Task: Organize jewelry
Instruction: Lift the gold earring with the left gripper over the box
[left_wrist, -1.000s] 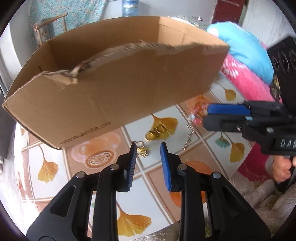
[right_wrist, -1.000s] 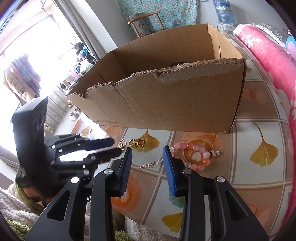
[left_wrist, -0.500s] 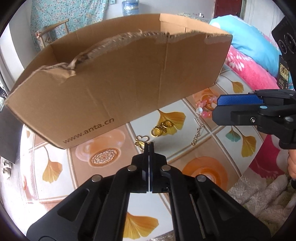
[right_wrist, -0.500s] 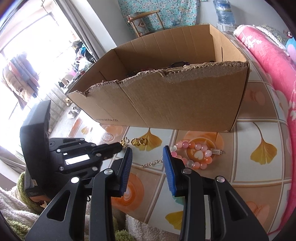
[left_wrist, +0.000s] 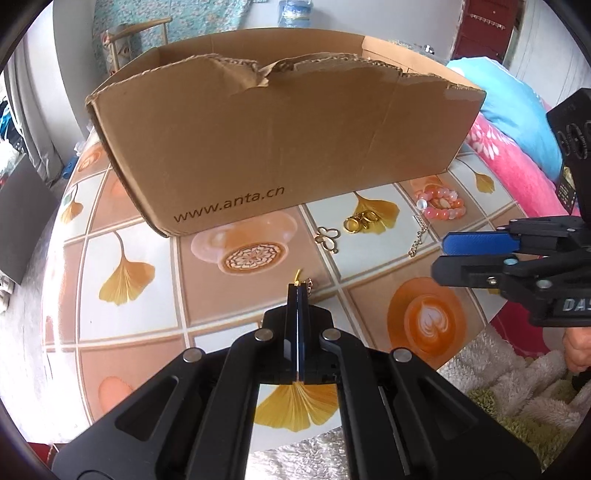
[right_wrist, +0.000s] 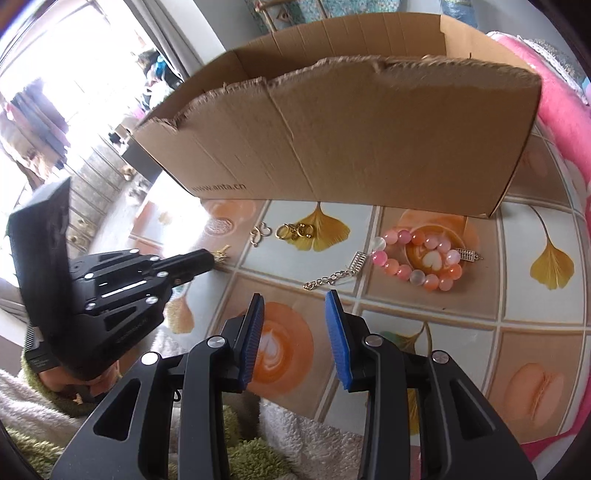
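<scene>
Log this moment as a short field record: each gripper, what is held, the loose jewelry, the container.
left gripper: shut on a small gold charm, clear of the table
right gripper: open, nothing between its pads
loose on the tiled tablecloth: pink and orange bead bracelet, silver chain, gold rings, gold butterfly-outline pendant
container: torn brown cardboard box, open on top, behind the jewelry
box contents: not visible

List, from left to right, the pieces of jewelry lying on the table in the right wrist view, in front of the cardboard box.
Gold butterfly-shaped piece → cluster of gold rings → silver chain → pink bead bracelet. The small gold piece pinched at the tip of the left gripper is held rather than lying there, so it is left out.
</scene>
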